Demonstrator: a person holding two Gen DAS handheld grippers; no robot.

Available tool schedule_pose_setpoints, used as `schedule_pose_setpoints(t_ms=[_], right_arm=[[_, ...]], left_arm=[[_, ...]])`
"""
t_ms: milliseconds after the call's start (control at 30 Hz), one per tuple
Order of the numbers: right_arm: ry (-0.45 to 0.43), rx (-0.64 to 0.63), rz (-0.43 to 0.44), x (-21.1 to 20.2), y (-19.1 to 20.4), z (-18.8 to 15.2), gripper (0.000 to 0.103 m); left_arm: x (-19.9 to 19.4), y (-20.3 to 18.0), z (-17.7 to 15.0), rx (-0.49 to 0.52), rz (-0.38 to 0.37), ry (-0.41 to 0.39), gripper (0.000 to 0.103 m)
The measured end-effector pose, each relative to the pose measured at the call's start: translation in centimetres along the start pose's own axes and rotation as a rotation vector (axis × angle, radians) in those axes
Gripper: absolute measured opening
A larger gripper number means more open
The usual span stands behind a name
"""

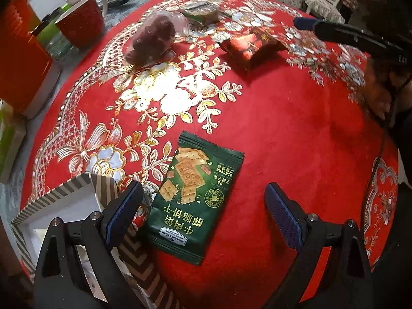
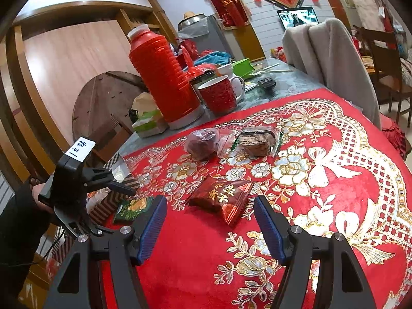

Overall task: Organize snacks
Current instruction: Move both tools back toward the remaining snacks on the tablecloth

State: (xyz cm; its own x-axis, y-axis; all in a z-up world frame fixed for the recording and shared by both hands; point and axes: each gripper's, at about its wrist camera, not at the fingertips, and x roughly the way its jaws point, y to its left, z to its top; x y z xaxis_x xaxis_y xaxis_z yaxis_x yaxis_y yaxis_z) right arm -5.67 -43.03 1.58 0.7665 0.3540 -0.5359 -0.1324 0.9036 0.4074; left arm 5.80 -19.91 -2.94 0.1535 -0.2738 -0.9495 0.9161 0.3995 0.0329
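In the left wrist view, the left gripper [image 1: 203, 213] is seen pointing steeply down with its fingers spread wide and nothing gripped; a flat, glossy green cracker packet [image 1: 195, 200] lies on the tabletop [image 1: 296, 134] between them, nearer the left finger. A striped cardboard box [image 1: 64, 200], open-topped with white inner walls, is seen just beside the packet. Only the right wrist view shows the ribbed red thermos [image 2: 159, 77] and the green tissue pack [image 2: 146, 123]. There the right gripper [image 2: 209, 221] is held with its fingers parted and empty, short of a shiny dark-red foil packet [image 2: 221, 198]. Beyond it, a clear bag of dark round fruit [image 2: 202, 143] and a wrapped brown cake [image 2: 258, 139] are seen side by side on the red velvety cloth with embroidered gold flowers. A red mug [image 2: 219, 97] is seen in both views.
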Motion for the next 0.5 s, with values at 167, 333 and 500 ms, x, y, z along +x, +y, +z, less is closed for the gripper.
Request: schedule_pose_setpoints(t_ms=[167,333,500], right_arm=[[0.001,0.005,0.0,0.0,-0.1,0.0,0.069],[-0.007,0.013,-0.003,-0.1,-0.3,0.0,0.069],[-0.011,0.031,-0.003,-0.2,-0.6,0.0,0.069]], left_arm=[[-0.3,-0.1,-0.1,-0.023,0.043,-0.022,0.078],[-0.3,-0.9,0.5,0.03,0.054,0.001,0.072],[0.1,-0.3,0.7,-0.002,0.021,0.007,0.066]])
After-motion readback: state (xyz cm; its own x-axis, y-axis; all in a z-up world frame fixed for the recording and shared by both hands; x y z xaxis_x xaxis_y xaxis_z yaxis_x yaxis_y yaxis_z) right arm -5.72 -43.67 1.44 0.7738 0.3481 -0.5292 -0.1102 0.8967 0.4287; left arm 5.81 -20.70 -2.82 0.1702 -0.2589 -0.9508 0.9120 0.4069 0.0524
